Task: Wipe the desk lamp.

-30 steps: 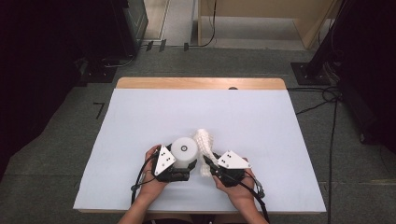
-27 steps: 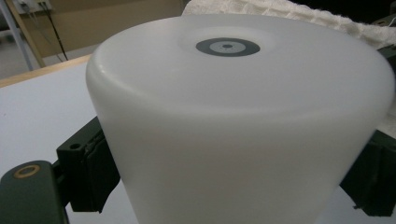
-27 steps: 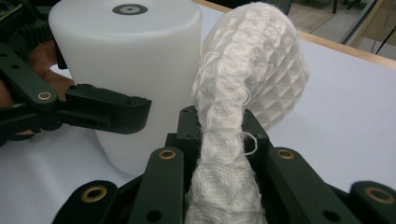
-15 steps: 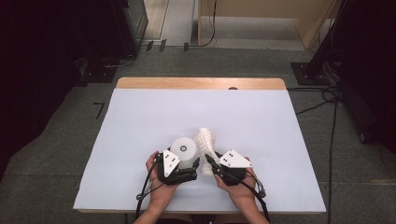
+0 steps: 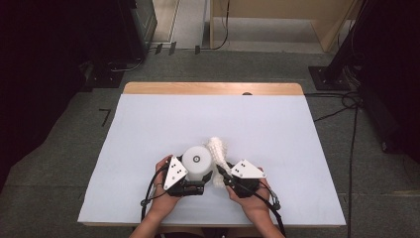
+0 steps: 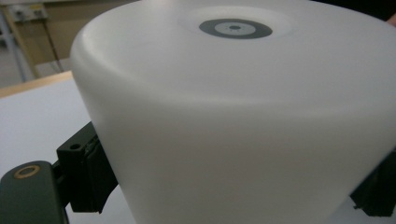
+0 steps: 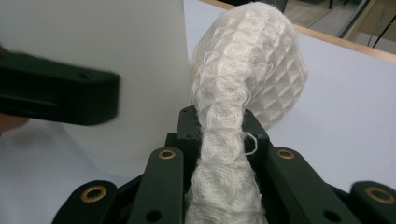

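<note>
A white cup (image 5: 196, 159) stands upside down near the table's front edge, with a grey ring on its upturned base (image 6: 235, 28). My left gripper (image 5: 195, 187) comes in from the near side, one black jaw against each side of the cup (image 6: 224, 140), shut on it. A white waffle-weave cloth (image 5: 218, 151) rises just right of the cup. My right gripper (image 5: 221, 179) is shut on the cloth's lower part (image 7: 224, 154), and the bunched upper end (image 7: 254, 60) leans against the cup (image 7: 116, 46).
The table has a white cover (image 5: 148, 124) and a wooden strip along its far edge (image 5: 213, 88). Both hands rest near the front edge. Cables (image 5: 346, 99) lie on the floor to the right, beyond the table.
My left hand has shifted slightly at the cup. The right gripper, the cloth and the cup have kept their places.
</note>
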`<state>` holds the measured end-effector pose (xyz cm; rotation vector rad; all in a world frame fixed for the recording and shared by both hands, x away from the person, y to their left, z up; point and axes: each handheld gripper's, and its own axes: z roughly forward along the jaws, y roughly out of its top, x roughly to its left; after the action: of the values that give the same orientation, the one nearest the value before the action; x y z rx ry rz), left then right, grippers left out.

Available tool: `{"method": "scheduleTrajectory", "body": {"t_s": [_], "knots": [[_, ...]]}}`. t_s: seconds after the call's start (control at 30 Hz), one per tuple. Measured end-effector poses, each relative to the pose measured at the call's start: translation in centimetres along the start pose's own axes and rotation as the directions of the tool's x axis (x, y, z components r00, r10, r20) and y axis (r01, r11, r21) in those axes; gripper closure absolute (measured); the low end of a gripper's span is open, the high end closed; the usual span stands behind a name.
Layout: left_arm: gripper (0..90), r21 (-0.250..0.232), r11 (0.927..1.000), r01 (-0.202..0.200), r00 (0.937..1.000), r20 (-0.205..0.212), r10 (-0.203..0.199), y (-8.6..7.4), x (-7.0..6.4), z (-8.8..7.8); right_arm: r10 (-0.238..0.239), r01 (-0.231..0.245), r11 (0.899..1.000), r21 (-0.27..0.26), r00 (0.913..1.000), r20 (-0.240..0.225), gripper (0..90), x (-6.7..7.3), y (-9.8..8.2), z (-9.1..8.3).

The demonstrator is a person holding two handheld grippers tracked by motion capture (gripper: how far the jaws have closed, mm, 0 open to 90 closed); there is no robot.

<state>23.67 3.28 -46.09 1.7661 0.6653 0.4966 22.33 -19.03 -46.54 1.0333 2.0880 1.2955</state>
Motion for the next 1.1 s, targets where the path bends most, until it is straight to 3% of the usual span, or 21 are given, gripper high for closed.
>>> {"method": "scheduleTrajectory", "body": {"t_s": [0.13, 0.47, 0.53, 0.67, 0.77, 0.87, 1.1], "knots": [[8.3, 0.019, 0.9998, 0.009, 0.9999, 0.009, -0.01, -0.2, 0.4, 0.1, -0.007, 0.006, 1.0, -0.006, 0.9997, -0.024, 75.2, 0.4, 0.1, 0.0], [8.3, 0.081, 0.9967, -0.003, 0.9998, 0.021, 0.002, -0.7, 0.2, 0.9, -0.025, 0.02, 0.99, -0.138, 0.9991, -0.033, 75.3, 0.5, 1.7, -2.3], [8.3, 0.076, 0.9971, 0.004, 0.9998, 0.018, -0.005, -0.6, 0.3, 0.8, -0.029, 0.024, 0.991, -0.134, 0.999, -0.033, 75.4, 0.5, 1.7, -2.2], [8.3, 0.046, 0.9986, 0.026, 0.9995, 0.017, -0.027, -0.3, 0.7, 0.3, -0.018, 0.015, 0.999, -0.047, 0.9988, -0.046, 75.3, 0.5, 0.6, -0.8], [8.3, 0.04, 0.9991, 0.016, 0.9997, 0.016, -0.016, -0.2, 0.7, 0.1, -0.012, 0.012, 1.0, 0.001, 0.9987, -0.05, 75.3, 0.6, 0.0, 0.1], [8.3, 0.038, 0.9991, 0.015, 0.9996, 0.023, -0.016, -0.3, 0.6, 0.2, -0.013, 0.013, 1.0, -0.005, 0.9989, -0.044, 75.3, 0.6, 0.2, -0.1], [8.3, 0.05, 0.9987, -0.008, 0.9997, 0.025, 0.006, -0.6, 0.5, 0.7, -0.018, 0.012, 0.994, -0.11, 0.9986, -0.049, 75.3, 0.2, 1.7, -1.9]]}}
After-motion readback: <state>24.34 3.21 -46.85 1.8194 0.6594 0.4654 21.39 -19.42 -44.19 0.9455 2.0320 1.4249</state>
